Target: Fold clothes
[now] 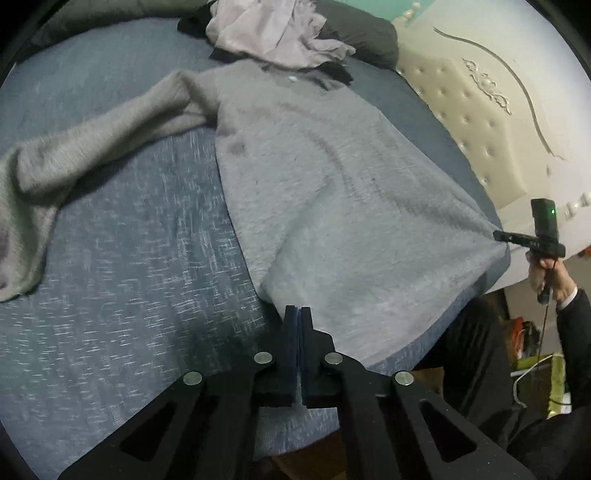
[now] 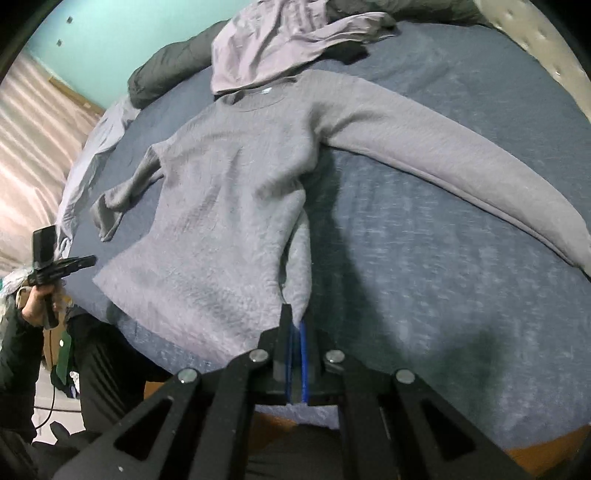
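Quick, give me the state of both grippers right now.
Left gripper: shut on the hem corner of the grey sweater.
Right gripper: shut on the sweater's other hem corner.

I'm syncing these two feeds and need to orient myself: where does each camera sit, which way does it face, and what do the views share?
Left wrist: sits on the left gripper, looking along its shut fingers across the bed at the grey sweater; the person's right hand and the right gripper show at the far hem corner.
Right wrist: sits on the right gripper, pinching the hem, facing up the sweater toward the collar; the left hand shows.
Shared: sweater, bed, lilac garment.
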`<state>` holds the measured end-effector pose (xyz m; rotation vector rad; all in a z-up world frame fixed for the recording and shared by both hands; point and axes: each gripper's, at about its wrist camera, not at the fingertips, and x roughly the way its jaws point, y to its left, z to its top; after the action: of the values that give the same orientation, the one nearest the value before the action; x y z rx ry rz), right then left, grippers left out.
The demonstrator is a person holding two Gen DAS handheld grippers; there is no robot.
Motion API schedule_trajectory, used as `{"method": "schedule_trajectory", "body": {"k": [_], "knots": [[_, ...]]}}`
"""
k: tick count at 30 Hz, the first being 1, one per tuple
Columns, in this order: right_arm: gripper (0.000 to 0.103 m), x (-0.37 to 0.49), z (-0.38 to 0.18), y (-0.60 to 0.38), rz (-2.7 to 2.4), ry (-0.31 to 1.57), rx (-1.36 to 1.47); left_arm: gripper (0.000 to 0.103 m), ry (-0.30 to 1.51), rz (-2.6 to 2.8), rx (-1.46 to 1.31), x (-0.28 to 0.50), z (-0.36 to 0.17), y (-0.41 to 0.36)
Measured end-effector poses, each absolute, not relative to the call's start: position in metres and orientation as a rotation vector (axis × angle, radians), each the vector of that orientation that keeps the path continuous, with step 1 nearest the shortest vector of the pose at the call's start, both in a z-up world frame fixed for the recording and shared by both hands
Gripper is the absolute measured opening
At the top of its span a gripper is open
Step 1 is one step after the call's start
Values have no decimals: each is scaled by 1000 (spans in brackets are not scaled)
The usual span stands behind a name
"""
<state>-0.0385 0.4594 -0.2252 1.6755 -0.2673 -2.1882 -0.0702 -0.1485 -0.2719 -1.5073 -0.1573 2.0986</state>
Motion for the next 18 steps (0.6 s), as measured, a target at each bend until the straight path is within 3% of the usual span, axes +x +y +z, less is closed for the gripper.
{"method": "schedule_trajectory", "body": {"k": [10,18], "knots": [[3,-29,-277,471,-2144,-281,1849,0,-148,2065,-1570,-64,-291,-140],[10,-41,-268,478,-2214,-303,1778,2,-207,1992,-1676,-69,-330,-124]]}}
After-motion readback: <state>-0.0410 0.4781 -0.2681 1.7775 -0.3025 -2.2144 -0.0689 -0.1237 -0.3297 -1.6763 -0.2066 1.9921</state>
